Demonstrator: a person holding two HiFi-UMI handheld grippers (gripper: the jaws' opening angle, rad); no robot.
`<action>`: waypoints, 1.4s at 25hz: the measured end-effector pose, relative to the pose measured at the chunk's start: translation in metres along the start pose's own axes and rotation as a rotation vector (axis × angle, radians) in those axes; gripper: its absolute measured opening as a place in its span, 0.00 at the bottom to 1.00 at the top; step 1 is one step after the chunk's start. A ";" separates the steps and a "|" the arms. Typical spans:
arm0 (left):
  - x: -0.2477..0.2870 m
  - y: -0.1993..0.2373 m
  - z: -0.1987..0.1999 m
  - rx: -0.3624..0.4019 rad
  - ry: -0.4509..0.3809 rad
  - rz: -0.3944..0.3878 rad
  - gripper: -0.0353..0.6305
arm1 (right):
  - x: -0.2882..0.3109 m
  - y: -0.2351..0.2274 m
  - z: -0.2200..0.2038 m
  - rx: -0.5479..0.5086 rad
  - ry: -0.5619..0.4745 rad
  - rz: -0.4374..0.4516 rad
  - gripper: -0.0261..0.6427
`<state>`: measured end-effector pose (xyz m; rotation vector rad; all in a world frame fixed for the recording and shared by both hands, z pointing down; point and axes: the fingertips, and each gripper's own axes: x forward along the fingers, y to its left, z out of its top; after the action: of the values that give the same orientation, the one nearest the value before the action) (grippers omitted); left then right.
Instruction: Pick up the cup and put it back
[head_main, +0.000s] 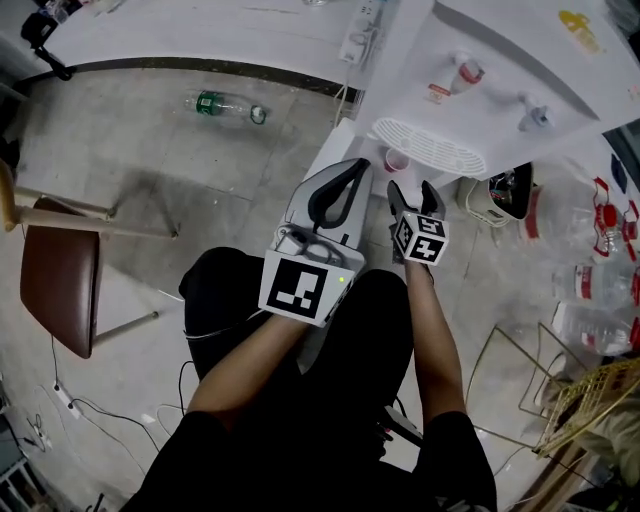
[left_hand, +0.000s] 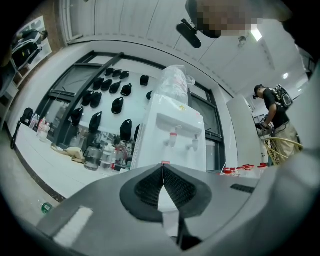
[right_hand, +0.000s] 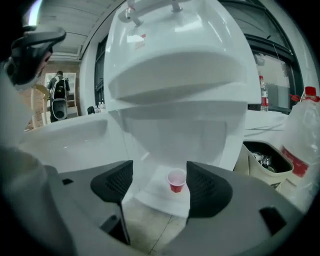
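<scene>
A small red cup (head_main: 397, 160) stands upright on the white base under the white water dispenser (head_main: 500, 80), below its drip grille (head_main: 430, 148). In the right gripper view the cup (right_hand: 175, 180) sits on that base ahead of the jaws, closer to the right finger (right_hand: 207, 187), with clear air around it. My right gripper (head_main: 412, 192) (right_hand: 160, 182) is open and holds nothing. My left gripper (head_main: 357, 168) (left_hand: 162, 169) is held beside it to the left, shut and empty, with its fingertips meeting and pointing at the dispenser (left_hand: 172, 135).
A plastic bottle (head_main: 228, 106) lies on the floor at the far left. A brown chair (head_main: 60, 275) stands to the left. Water jugs with red caps (head_main: 600, 280), a bin (head_main: 510, 195) (right_hand: 265, 160) and a wire rack (head_main: 560, 390) crowd the right side.
</scene>
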<state>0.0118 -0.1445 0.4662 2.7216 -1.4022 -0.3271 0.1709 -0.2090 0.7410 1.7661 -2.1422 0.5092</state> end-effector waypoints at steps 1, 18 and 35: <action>0.000 0.000 0.000 -0.003 -0.001 -0.003 0.06 | 0.010 -0.003 -0.006 -0.001 0.013 -0.009 0.50; 0.012 0.012 -0.026 -0.024 0.051 -0.037 0.06 | 0.140 -0.056 -0.076 0.037 0.212 -0.131 0.57; 0.005 0.016 -0.025 -0.041 0.056 -0.037 0.06 | 0.161 -0.068 -0.096 0.055 0.286 -0.207 0.50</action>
<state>0.0071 -0.1591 0.4923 2.7042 -1.3184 -0.2766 0.2099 -0.3168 0.9045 1.7946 -1.7475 0.7218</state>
